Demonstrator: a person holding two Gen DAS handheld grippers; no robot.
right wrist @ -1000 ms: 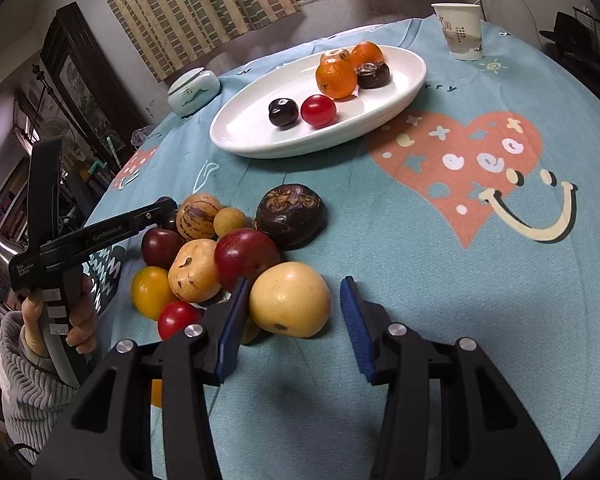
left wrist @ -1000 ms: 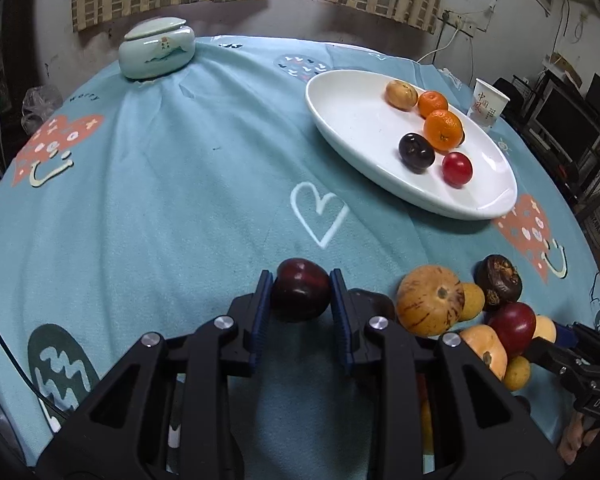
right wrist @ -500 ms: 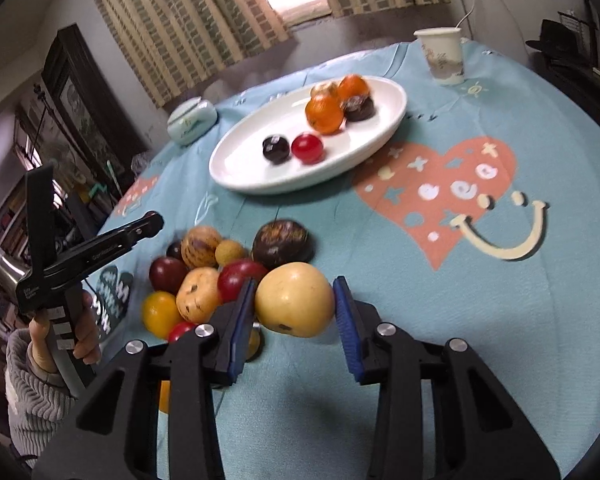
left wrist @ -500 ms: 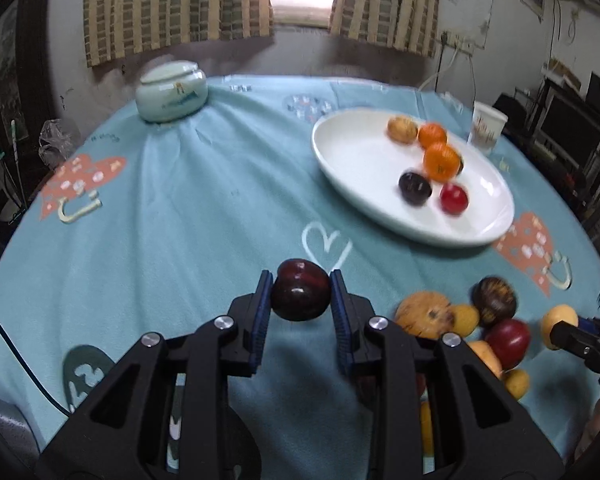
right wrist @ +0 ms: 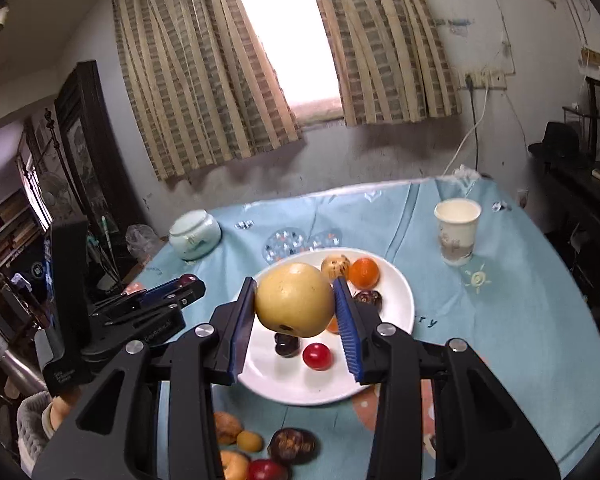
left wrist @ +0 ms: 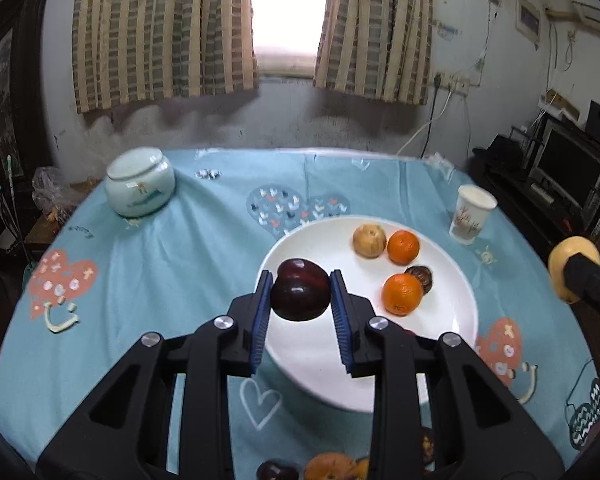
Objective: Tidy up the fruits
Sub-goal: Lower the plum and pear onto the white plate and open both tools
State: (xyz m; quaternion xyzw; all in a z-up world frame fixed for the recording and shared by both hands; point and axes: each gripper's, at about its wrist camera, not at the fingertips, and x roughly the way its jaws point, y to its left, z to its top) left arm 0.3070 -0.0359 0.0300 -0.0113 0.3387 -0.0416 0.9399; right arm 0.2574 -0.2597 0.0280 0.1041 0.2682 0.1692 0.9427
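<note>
Here, left gripper (left wrist: 300, 298) clamps a glossy dark plum (left wrist: 300, 295); right gripper (right wrist: 296, 300) clamps a smooth yellow pear (right wrist: 294, 299).

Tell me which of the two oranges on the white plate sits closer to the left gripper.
The nearer orange, beside the dark wrinkled fruit; the other orange sits farther back on the white plate, by the tan fruit.

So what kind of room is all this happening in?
Most likely a lived-in home, perhaps a dining or living room: a round table under a heart-print tablecloth, striped curtains at a window, and a TV on a stand.
</note>
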